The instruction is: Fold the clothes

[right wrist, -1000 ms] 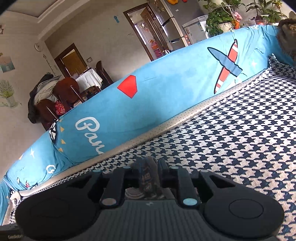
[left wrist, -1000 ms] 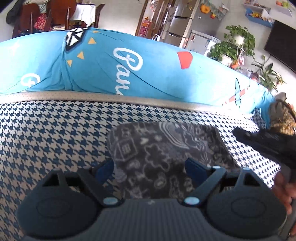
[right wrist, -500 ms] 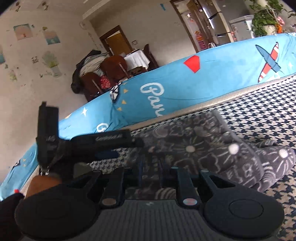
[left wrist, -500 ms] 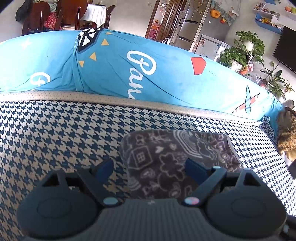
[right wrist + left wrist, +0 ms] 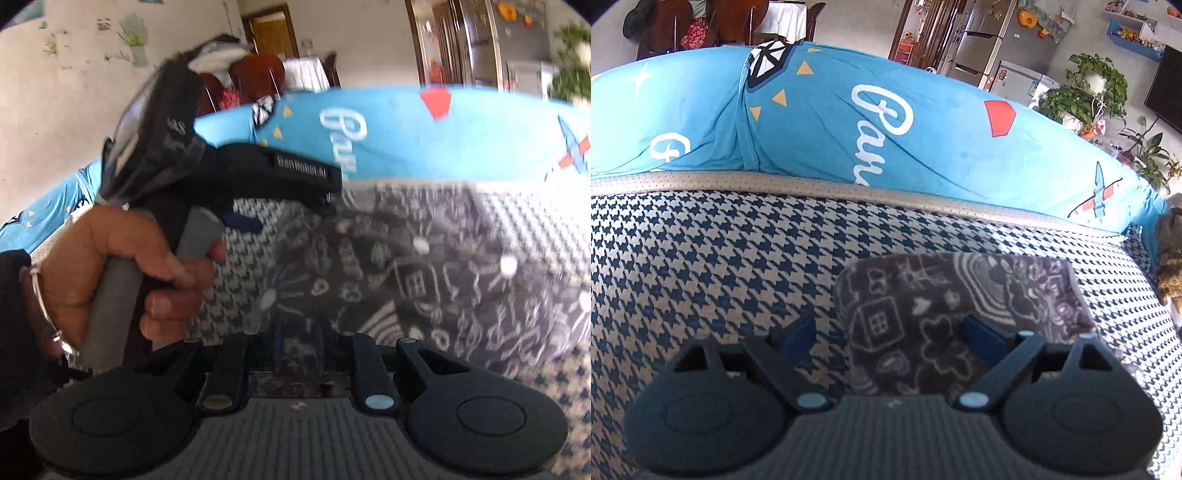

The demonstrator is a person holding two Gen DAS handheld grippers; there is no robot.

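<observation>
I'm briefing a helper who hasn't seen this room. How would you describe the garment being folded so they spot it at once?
Find the sofa seat with the blue-and-white houndstooth cover, in front of the long turquoise cushion. Lying on that seat is a dark grey garment, folded into a rough rectangle. Its white doodle line drawings, a little house among them, set it apart from the checked fabric around it.

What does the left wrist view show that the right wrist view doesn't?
Only left wrist: the open left claw over the folded dark garment's edge, and a brown furry shape at far right. Only right wrist: the hand holding the left tool, and the right claw shut on garment fabric. Both: the garment, houndstooth cover, blue cushion.
</observation>
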